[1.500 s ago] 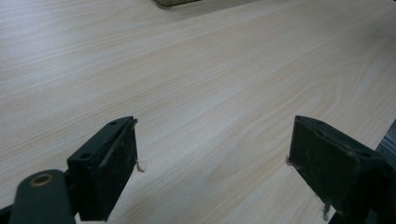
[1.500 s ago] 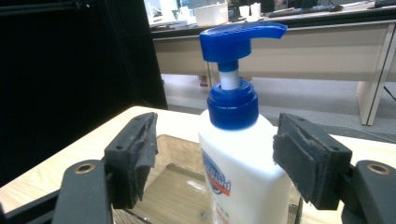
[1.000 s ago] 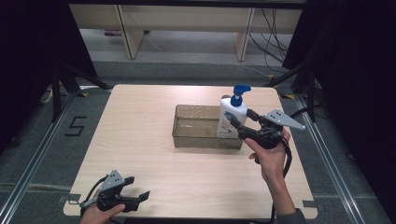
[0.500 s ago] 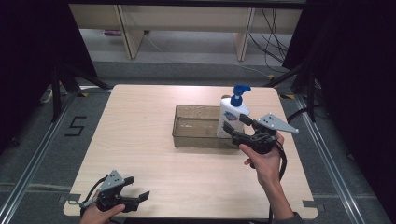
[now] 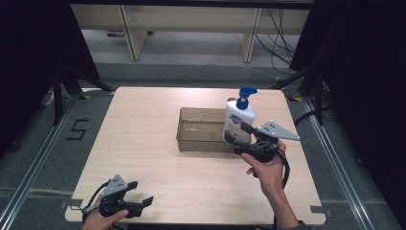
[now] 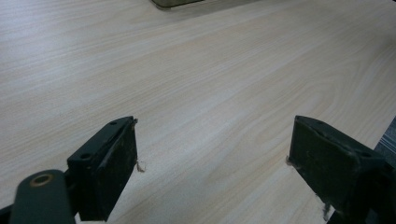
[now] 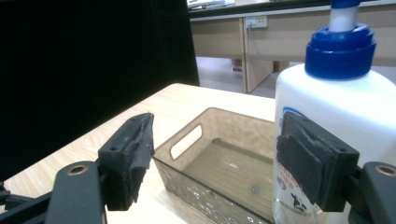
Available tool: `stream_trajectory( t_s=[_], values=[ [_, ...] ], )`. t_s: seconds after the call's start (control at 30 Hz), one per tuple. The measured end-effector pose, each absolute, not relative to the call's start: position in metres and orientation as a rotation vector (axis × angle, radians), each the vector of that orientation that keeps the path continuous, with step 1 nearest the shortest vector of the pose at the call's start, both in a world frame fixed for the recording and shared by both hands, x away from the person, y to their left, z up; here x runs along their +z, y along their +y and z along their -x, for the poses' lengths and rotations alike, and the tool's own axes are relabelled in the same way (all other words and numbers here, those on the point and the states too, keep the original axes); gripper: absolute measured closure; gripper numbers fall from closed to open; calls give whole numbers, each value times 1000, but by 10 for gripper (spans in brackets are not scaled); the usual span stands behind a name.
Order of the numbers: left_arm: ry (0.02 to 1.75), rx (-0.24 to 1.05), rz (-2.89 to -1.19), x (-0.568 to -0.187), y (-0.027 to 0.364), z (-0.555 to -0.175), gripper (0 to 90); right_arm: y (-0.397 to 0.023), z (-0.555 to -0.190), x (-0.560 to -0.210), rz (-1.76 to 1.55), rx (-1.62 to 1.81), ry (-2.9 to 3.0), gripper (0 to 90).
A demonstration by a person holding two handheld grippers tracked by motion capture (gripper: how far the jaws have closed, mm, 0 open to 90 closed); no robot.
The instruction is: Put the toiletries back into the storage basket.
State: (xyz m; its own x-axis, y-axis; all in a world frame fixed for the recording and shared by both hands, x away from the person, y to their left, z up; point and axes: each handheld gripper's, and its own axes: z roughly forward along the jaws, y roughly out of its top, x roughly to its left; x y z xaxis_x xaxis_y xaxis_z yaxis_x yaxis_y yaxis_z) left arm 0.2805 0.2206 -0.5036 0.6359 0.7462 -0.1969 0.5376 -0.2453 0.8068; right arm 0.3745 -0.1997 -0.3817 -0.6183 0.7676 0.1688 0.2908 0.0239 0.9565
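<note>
Right gripper [image 5: 233, 132], black two-jaw tool with a grey three-cornered plate on top, held in the person's right hand [image 5: 266, 168]. Jaws stand apart, nothing pinched between the pads; they have just been opening a little further. In the right gripper view [image 7: 212, 158] the gap between the jaws shows the bin's interior, and the bottle stands just behind the right-hand pad, no contact that can be confirmed.

White plastic pump bottle with blue cap and spout [image 5: 239, 118] [image 7: 341, 107]: upright, inside the translucent brown rectangular plastic bin [image 5: 196, 130] [image 7: 219, 154], at its right end. The bin has a handle slot in its short wall and sits right of centre on the pale wooden table [image 5: 143, 139].

Left gripper [image 5: 141, 201], same black build, held in the left hand [image 5: 103, 219] at the near left corner of the table, well apart from the bin. Left gripper view [image 6: 212, 154]: jaws wide apart, released, bare wood grain between them.
</note>
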Motion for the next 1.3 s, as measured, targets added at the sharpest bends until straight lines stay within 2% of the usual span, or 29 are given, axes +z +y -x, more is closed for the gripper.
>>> stream_trajectory(
  t_s=[1.3],
  values=[
    [1015, 289, -1907, -504, 220, -280, 147, -171, -362, -412, -1029, 1643, 2056, 253]
  ],
)
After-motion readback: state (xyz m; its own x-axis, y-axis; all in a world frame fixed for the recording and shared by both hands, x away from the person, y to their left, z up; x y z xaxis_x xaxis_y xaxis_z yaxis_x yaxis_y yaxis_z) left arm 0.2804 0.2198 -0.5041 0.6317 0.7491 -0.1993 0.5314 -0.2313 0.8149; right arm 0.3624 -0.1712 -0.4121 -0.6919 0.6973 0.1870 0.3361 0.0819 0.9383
